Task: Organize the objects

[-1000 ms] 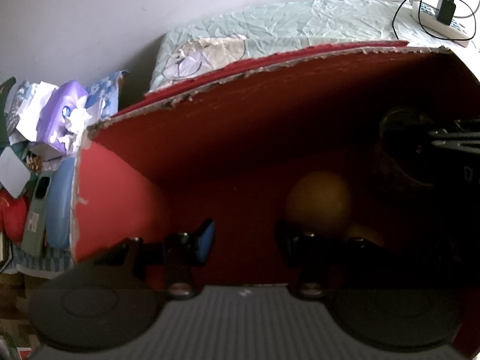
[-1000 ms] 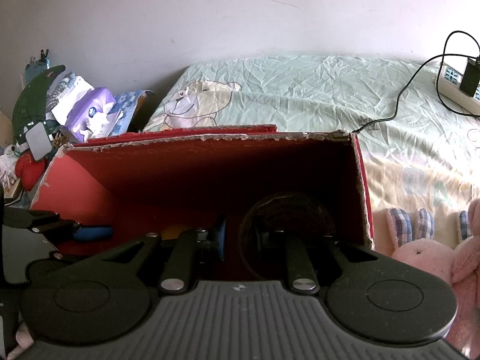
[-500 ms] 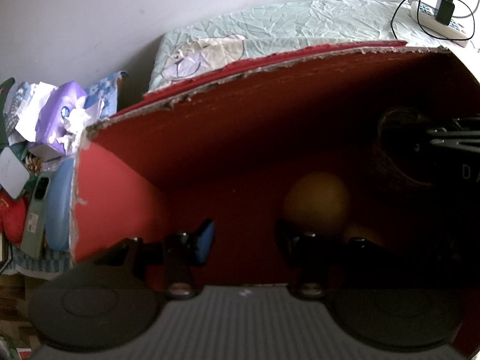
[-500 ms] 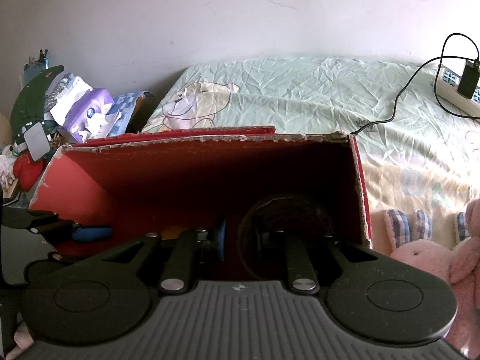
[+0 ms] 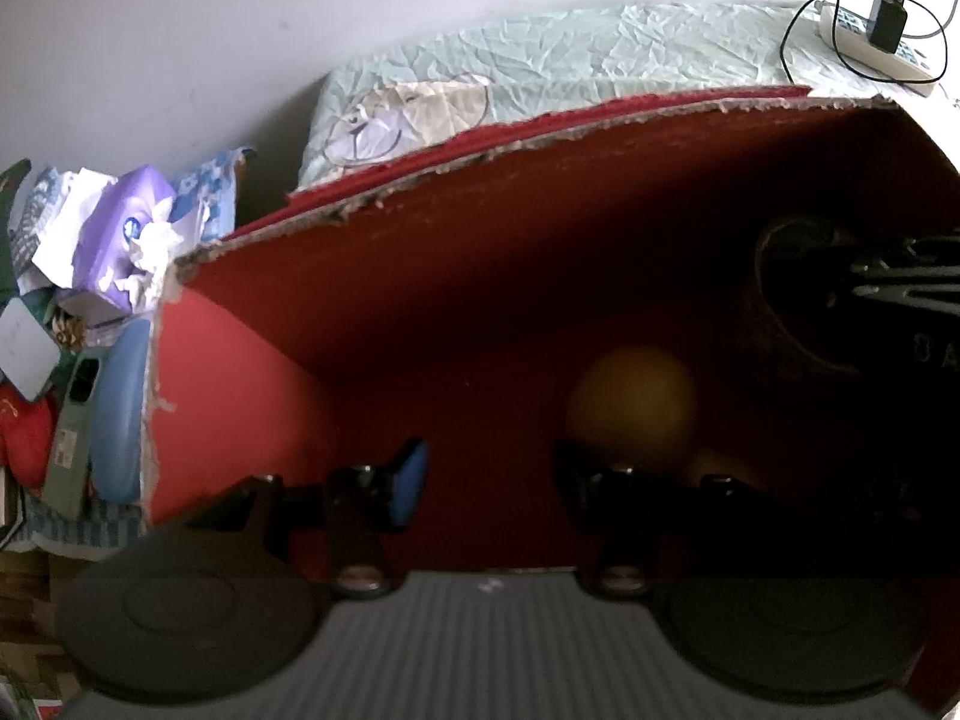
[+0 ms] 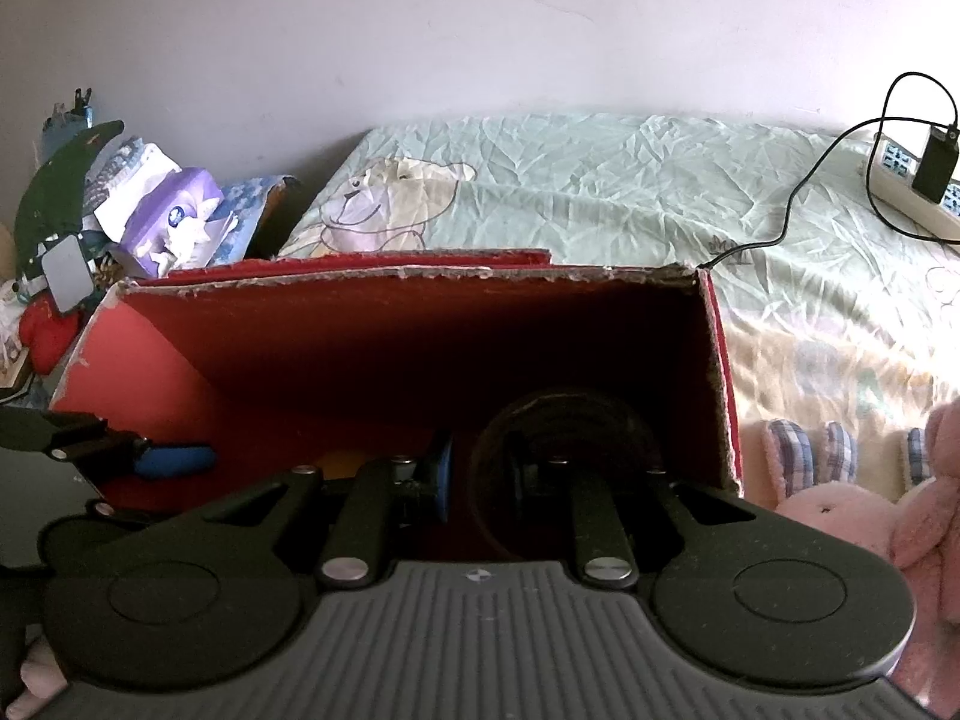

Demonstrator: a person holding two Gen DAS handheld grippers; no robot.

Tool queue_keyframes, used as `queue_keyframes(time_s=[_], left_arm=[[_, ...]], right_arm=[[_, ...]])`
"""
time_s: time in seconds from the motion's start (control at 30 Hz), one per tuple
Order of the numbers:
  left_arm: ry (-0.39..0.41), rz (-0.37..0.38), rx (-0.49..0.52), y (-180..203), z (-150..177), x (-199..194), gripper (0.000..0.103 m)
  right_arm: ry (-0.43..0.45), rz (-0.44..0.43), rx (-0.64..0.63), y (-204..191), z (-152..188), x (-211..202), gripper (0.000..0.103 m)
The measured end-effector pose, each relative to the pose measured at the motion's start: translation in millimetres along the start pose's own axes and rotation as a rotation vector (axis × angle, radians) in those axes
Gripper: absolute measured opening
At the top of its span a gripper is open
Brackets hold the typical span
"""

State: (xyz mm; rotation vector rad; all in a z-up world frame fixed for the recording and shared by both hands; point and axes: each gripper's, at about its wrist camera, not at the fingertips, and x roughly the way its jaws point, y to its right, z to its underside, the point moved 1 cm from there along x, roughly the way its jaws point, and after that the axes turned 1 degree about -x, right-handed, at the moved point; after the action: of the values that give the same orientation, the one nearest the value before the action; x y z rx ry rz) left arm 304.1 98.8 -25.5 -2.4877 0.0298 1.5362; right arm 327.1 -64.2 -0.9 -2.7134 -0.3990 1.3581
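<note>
The bed with a wrinkled pale green cartoon-bear sheet [image 6: 600,180] stretches beyond both claws. On it, directly ahead of them, sits the open red cardboard box with torn edges [image 6: 360,324], and both claws reach down into it.

Just right of the right claw, outside the box wall, lies a pink plush rabbit with checked ears [image 6: 840,516]. Far left of both claws, a cluttered heap holds a purple tissue pack [image 5: 120,228].

Inside the box, a dark round woven basket [image 6: 558,420] stands at the right end. The right claw [image 6: 480,468] is narrow, its blue-padded finger outside the basket's left rim and the other finger inside, so it pinches the rim. In the left wrist view the basket [image 5: 786,300] sits far right of the left claw.

The left claw [image 5: 486,462] stands partly open with nothing between its fingers. A dull yellow ball [image 5: 630,402] rests on the box floor just beyond its right finger; whether they touch I cannot tell. A white power strip with a black charger [image 5: 882,42] lies far ahead at right.
</note>
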Motion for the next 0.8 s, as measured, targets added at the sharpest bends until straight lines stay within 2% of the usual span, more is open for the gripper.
queue_keyframes(time_s=[0.8], left_arm=[[0.02,-0.004,0.002,3.9,3.0,-2.2,0.049]], right_arm=[[-0.012,-0.002,0.001,-0.9,1.0,1.9,0.019]])
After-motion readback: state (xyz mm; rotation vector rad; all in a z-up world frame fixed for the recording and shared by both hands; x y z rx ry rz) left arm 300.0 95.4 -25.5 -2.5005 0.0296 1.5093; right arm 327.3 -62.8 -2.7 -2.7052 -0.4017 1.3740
